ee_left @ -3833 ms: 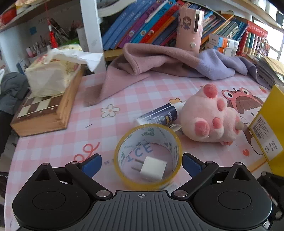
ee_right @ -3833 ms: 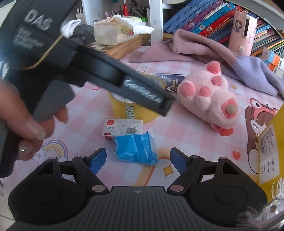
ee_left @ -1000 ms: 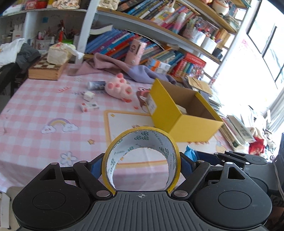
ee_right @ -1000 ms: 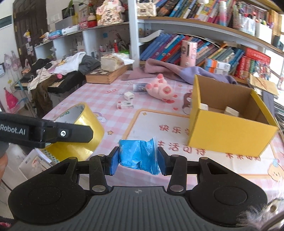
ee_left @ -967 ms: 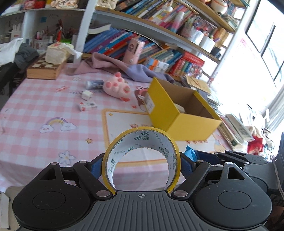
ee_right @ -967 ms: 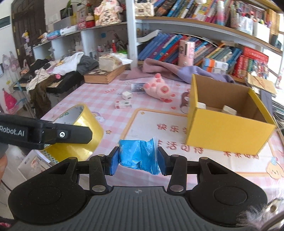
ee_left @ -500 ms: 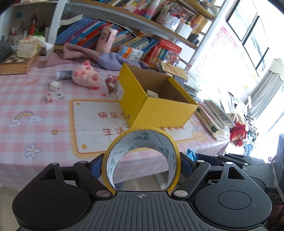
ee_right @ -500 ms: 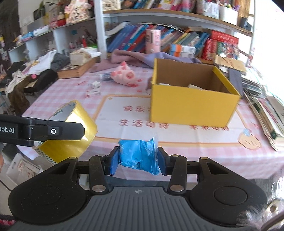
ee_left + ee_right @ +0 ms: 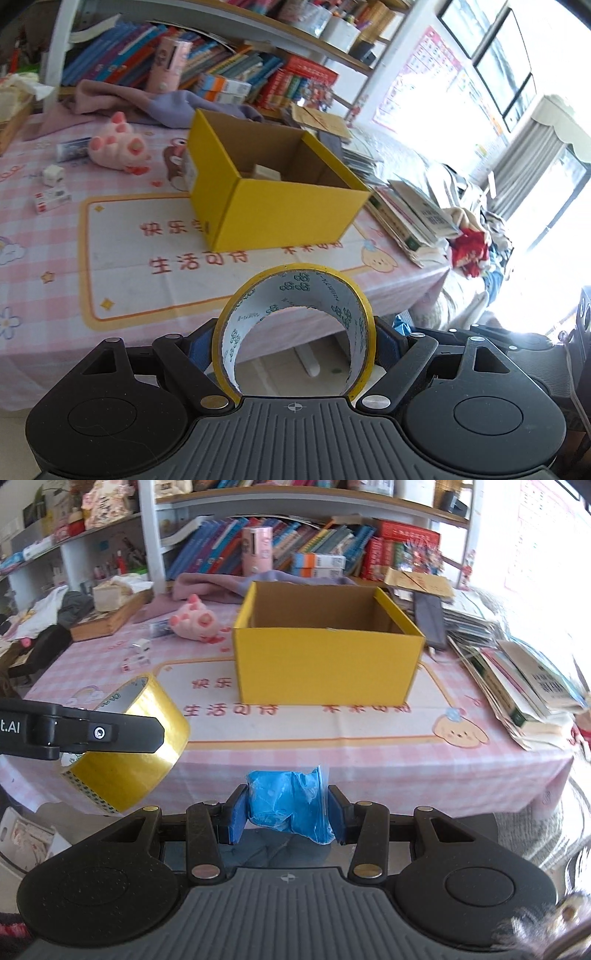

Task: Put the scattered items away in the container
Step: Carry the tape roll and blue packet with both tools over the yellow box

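Note:
My left gripper [image 9: 294, 341] is shut on a yellow tape roll [image 9: 295, 295], held in the air in front of the table's near edge. The same tape roll [image 9: 147, 716] shows at the left of the right wrist view. My right gripper [image 9: 288, 814] is shut on a blue plastic bag [image 9: 288, 805], also off the table's front edge. The open yellow cardboard box [image 9: 269, 206] [image 9: 325, 664] stands on the pink checked table [image 9: 122, 280], with a small white item [image 9: 266, 171] inside. Left of it lie a pink plush toy [image 9: 118, 146], a white cube [image 9: 51, 173], a small red-and-white box [image 9: 51, 197] and a dark tube [image 9: 74, 147].
Stacked books and papers [image 9: 524, 679] cover the table's right end. A purple cloth [image 9: 229, 583] and a pink holder [image 9: 256, 550] lie behind the box, beneath shelves of books [image 9: 229, 74]. A wooden tray with tissues [image 9: 110, 609] sits at the far left.
Both grippers have swung to the right along the table's front edge, each keeping its item. The yellow box now sits near the middle of both views and looks closer.

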`<action>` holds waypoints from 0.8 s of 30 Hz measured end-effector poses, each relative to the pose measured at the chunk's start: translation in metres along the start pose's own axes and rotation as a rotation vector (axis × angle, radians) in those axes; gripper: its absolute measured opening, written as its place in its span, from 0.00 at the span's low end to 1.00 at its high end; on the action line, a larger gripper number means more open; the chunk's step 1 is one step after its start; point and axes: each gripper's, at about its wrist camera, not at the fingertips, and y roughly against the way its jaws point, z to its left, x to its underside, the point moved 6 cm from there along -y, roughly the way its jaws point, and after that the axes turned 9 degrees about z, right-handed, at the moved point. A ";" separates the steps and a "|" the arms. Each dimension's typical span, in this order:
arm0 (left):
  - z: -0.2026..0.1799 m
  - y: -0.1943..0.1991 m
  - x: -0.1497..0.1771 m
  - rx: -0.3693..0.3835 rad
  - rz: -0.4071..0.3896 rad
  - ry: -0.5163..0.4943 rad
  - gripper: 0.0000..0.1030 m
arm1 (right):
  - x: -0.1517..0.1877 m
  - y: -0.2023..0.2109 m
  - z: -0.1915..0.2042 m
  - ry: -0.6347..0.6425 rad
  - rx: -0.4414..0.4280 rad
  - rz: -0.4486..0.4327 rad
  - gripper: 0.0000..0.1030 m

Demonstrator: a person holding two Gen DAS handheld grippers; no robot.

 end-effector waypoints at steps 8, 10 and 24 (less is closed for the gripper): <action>-0.020 -0.017 -0.008 0.028 0.029 -0.043 0.82 | 0.002 -0.001 -0.025 -0.052 0.028 0.007 0.40; -0.026 -0.023 -0.011 0.034 0.039 -0.060 0.82 | 0.002 -0.002 -0.033 -0.068 0.041 0.012 0.40; -0.059 -0.060 -0.052 0.072 0.034 -0.142 0.82 | -0.017 -0.013 -0.080 -0.132 0.060 -0.016 0.40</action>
